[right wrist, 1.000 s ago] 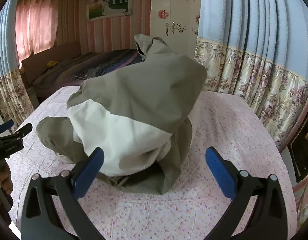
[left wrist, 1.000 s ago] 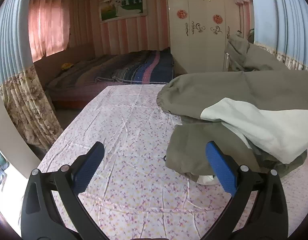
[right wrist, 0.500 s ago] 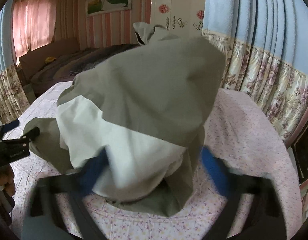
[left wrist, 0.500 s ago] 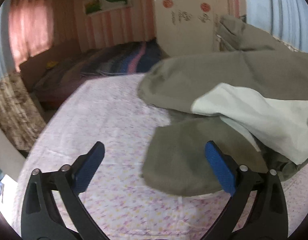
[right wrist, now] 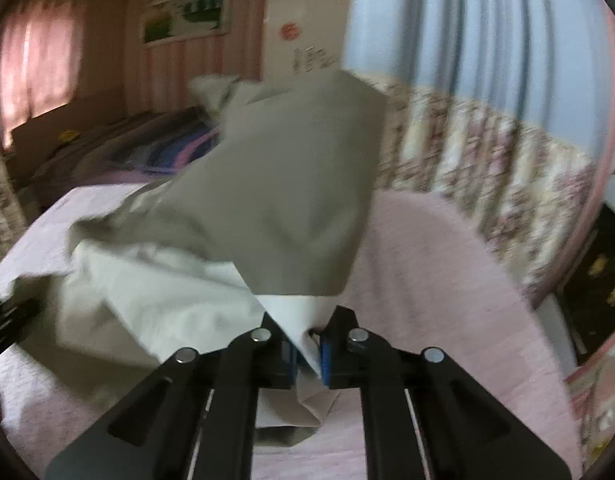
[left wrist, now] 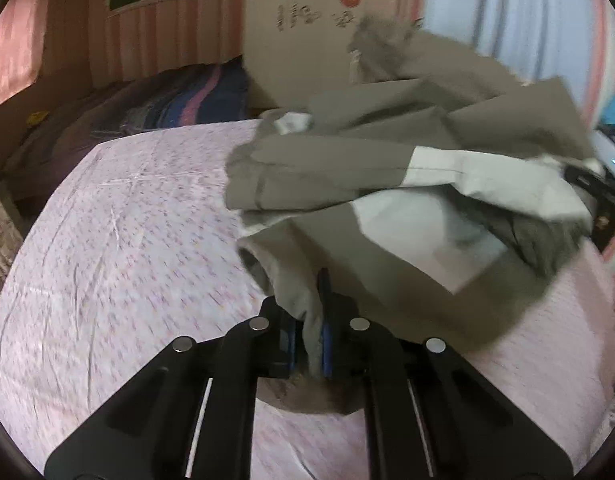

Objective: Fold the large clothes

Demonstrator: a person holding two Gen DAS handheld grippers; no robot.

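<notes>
An olive-grey and white jacket [left wrist: 371,168] lies bunched on a table with a pink floral cloth [left wrist: 119,232]. My left gripper [left wrist: 307,332] is shut on an olive edge of the jacket at its near left side. My right gripper [right wrist: 307,344] is shut on a white part of the jacket [right wrist: 283,184] at its near right side. The jacket rises in a heap in front of both grippers. The other gripper shows as a dark shape at the left edge of the right wrist view [right wrist: 7,320].
A bed with striped bedding [left wrist: 159,108] stands beyond the table. A white wardrobe [left wrist: 307,20] is at the back. Blue and floral curtains [right wrist: 487,100] hang on the right. A dark cabinet [right wrist: 595,272] stands to the right of the table.
Both grippers were open and short of the jacket. They have moved in and shut on its near edges, and the jacket has shifted and lifted.
</notes>
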